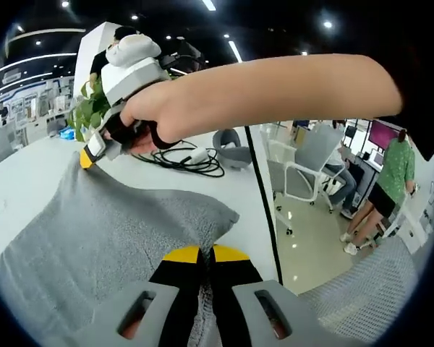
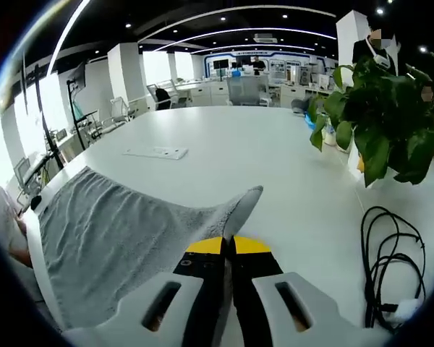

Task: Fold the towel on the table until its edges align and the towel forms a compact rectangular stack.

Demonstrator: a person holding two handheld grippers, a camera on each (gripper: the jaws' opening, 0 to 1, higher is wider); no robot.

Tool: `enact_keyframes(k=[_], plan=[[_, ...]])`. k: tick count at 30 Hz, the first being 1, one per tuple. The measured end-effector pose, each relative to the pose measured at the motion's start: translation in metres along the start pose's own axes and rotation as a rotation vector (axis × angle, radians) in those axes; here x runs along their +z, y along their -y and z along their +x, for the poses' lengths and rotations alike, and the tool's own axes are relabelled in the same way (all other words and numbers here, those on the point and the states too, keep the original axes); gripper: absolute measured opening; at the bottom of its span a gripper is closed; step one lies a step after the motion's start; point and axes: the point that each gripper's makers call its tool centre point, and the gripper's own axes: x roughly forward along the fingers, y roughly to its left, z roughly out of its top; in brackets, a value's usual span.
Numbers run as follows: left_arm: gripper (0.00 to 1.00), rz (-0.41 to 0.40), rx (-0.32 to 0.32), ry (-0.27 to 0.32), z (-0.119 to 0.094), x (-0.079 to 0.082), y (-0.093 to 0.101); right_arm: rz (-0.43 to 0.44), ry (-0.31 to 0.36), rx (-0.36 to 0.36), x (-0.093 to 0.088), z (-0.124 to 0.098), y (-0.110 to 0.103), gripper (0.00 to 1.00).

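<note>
A grey towel (image 1: 108, 231) lies spread on the white table (image 1: 29, 181). My left gripper (image 1: 206, 254) is shut on the towel's edge, with cloth pinched between the yellow-tipped jaws. In the left gripper view the right gripper (image 1: 90, 153), held by a hand at the end of a bare arm, pinches the towel's far corner. In the right gripper view my right gripper (image 2: 228, 246) is shut on the towel (image 2: 123, 238), a corner of cloth sticking up past the jaw tips.
A black cable (image 1: 192, 159) with a white plug lies on the table, seen as loops in the right gripper view too (image 2: 390, 267). A leafy plant (image 2: 380, 119) stands on the table. A flat white strip (image 2: 155, 152) lies farther off. Office chairs (image 1: 304, 163) and people stand beside the table.
</note>
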Motion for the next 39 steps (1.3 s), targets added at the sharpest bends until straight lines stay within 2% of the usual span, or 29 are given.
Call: enact_keyframes(k=[4, 10, 20, 25, 32, 39], plan=[[0.03, 0.001, -0.007, 0.017, 0.000, 0.006, 0.004, -0.005, 0.019, -0.003, 0.009, -0.011, -0.002, 0.00], [0.03, -0.004, 0.006, 0.042, -0.010, 0.011, 0.004, -0.004, 0.037, 0.000, 0.021, -0.014, -0.008, 0.00], [0.04, -0.027, 0.034, 0.086, -0.035, 0.017, -0.002, -0.014, 0.066, 0.035, 0.042, -0.015, -0.040, 0.00], [0.04, -0.074, 0.048, 0.112, -0.054, 0.021, -0.008, -0.018, 0.083, 0.055, 0.052, -0.016, -0.059, 0.00], [0.03, -0.125, 0.080, 0.162, -0.077, 0.014, -0.021, -0.030, 0.106, 0.082, 0.069, -0.026, -0.088, 0.00], [0.03, -0.174, 0.111, 0.187, -0.098, 0.006, -0.025, -0.065, 0.114, 0.088, 0.077, -0.026, -0.103, 0.00]])
